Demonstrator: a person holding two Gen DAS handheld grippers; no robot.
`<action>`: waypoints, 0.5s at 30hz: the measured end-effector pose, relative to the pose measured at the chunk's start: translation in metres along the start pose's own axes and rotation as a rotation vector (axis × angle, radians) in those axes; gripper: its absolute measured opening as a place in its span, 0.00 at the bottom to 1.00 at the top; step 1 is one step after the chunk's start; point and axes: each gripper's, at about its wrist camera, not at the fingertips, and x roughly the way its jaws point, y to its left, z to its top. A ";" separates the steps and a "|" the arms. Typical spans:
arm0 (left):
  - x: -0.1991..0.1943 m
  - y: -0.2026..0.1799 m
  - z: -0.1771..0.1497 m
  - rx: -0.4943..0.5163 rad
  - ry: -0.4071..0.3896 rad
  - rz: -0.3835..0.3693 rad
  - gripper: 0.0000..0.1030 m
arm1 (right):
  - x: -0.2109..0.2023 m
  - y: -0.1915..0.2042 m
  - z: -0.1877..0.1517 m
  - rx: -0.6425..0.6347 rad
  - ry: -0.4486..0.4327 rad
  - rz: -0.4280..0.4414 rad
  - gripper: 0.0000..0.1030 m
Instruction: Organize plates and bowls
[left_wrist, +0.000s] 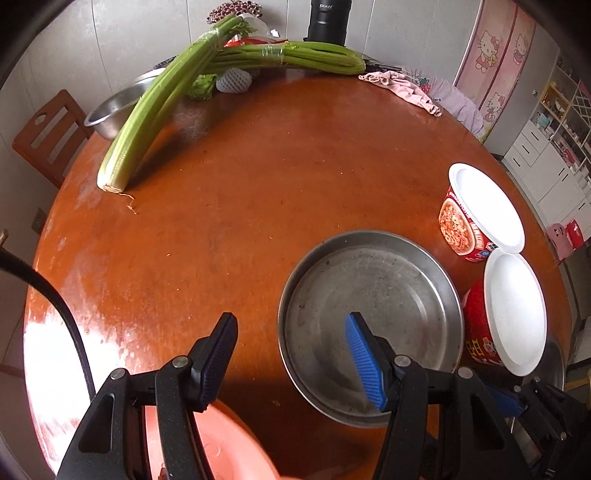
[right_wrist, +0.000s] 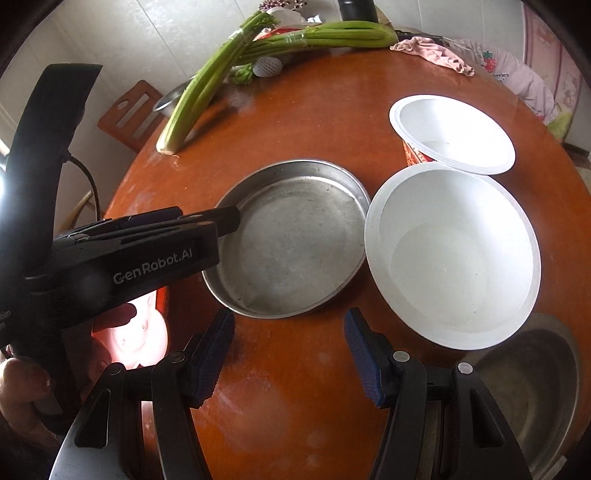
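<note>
Both the left gripper (left_wrist: 291, 338) and the right gripper (right_wrist: 290, 332) are hovering with jaws spread, empty, over the counter (left_wrist: 240, 192) beside the steel plate (right_wrist: 291, 240).

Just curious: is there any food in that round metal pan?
No, the metal pan is empty, showing only its scratched bare bottom.

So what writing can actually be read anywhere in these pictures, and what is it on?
"GenRobot.AI": on the side of the left gripper, seen from the right wrist view.
White lettering on the black canister: too blurred to read.
Print on the red noodle cups: too small to read.
"...erries" on the pink strawberry cloth: only partly legible.
</note>
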 end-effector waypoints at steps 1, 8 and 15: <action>0.004 0.001 0.001 -0.001 0.007 -0.002 0.59 | 0.001 0.000 0.001 0.004 0.001 -0.003 0.62; 0.021 0.005 0.003 0.000 0.059 -0.006 0.54 | 0.010 0.006 0.006 -0.003 0.011 -0.038 0.62; 0.024 0.016 0.003 -0.011 0.052 0.046 0.44 | 0.017 0.012 0.009 -0.026 0.014 -0.029 0.62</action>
